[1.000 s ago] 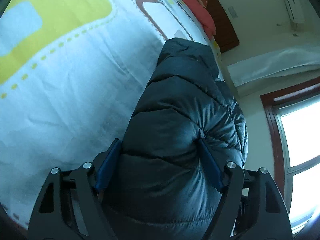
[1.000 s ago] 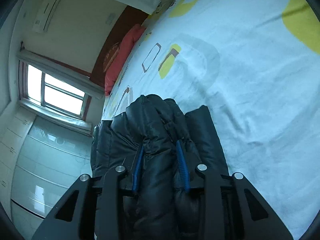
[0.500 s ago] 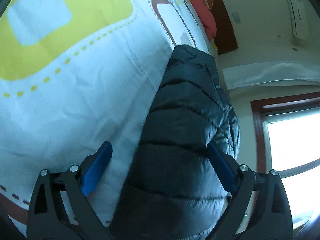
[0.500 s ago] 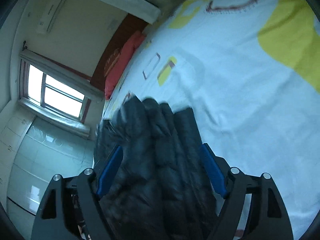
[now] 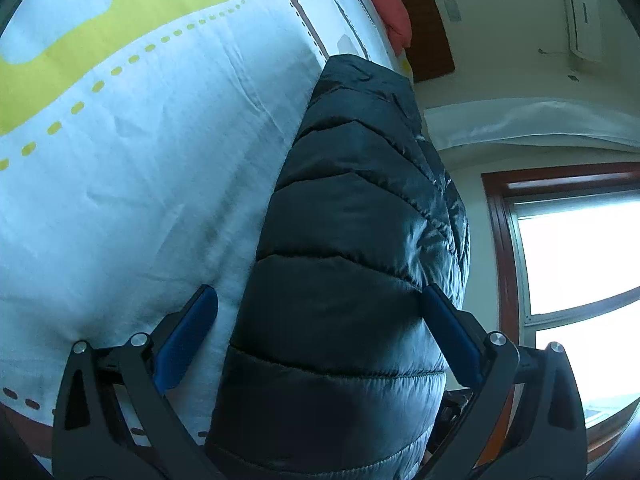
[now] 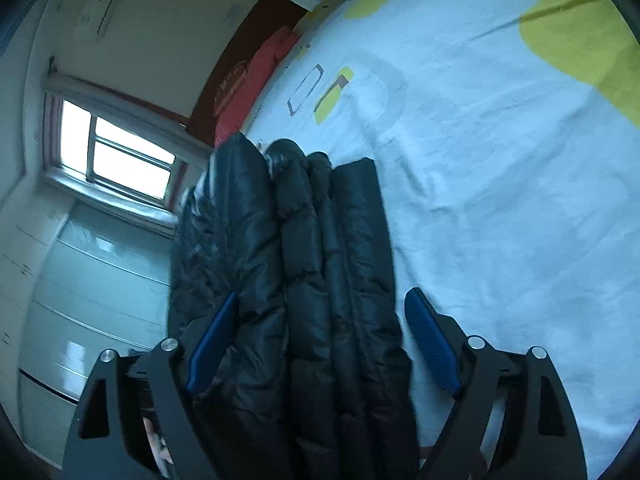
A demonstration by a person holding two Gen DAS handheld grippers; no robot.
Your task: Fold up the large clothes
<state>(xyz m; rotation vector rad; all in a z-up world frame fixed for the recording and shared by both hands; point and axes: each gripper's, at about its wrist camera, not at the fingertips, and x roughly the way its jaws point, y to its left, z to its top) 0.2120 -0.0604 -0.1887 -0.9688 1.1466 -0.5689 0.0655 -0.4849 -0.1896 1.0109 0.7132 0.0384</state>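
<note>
A dark quilted puffer jacket (image 5: 360,248) lies folded in a thick bundle at the edge of a bed. My left gripper (image 5: 320,328) is open, its blue pads (image 5: 188,332) wide apart on either side of the bundle, not pinching it. In the right wrist view the jacket (image 6: 320,280) shows as several stacked puffy folds. My right gripper (image 6: 320,340) is open too, with one blue pad (image 6: 430,340) over the sheet and the other beside the jacket's outer fold.
The bed sheet (image 5: 140,160) is white with yellow and brown patterns. Red pillows (image 6: 256,80) lie by a dark wooden headboard (image 5: 432,36). A bright window (image 5: 580,248) and an air conditioner (image 5: 584,8) are on the wall past the bed edge.
Both grippers have opened and let go of the jacket. The jacket has settled onto the bed and both grippers have drawn back a little.
</note>
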